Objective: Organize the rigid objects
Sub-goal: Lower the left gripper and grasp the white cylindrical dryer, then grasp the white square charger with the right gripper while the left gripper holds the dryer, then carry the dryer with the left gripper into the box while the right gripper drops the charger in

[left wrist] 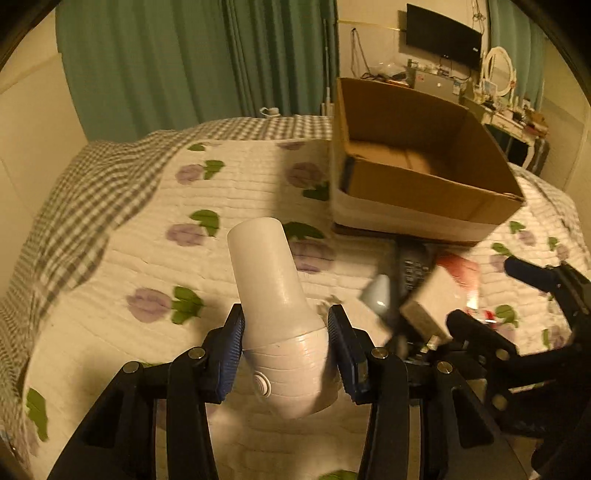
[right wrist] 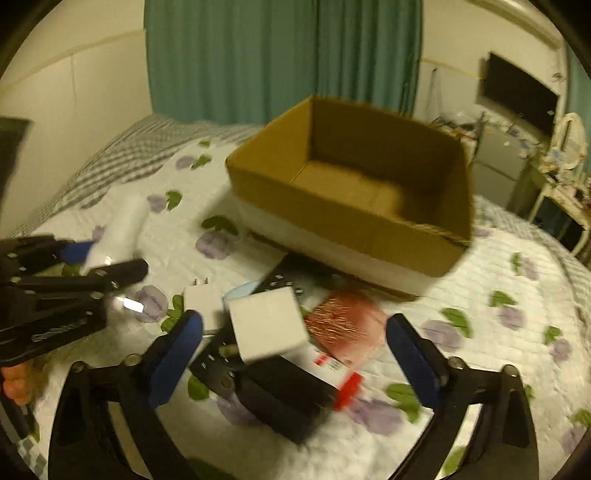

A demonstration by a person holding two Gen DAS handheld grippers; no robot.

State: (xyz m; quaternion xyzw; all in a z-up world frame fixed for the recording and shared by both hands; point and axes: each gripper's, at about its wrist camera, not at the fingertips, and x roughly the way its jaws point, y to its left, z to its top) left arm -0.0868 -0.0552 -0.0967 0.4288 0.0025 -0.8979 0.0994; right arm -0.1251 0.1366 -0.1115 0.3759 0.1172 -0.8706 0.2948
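Observation:
My left gripper (left wrist: 286, 341) is shut on a white bottle (left wrist: 275, 299), held above the flowered bedspread; it also shows in the right wrist view (right wrist: 120, 230) at the left. My right gripper (right wrist: 295, 336) is open and empty, over a pile of objects: a white box (right wrist: 266, 325), a white charger plug (right wrist: 203, 302), a black remote (right wrist: 277, 391) and a red-and-white packet (right wrist: 343, 325). An open cardboard box (left wrist: 417, 166) stands on the bed beyond the pile, and it also shows in the right wrist view (right wrist: 351, 221).
The bed has a white flowered quilt (left wrist: 155, 229) and a grey checked blanket (left wrist: 81, 177) at the left. Green curtains (left wrist: 192, 55) hang behind. A cluttered desk (left wrist: 509, 107) with a monitor (left wrist: 443, 35) stands at the far right.

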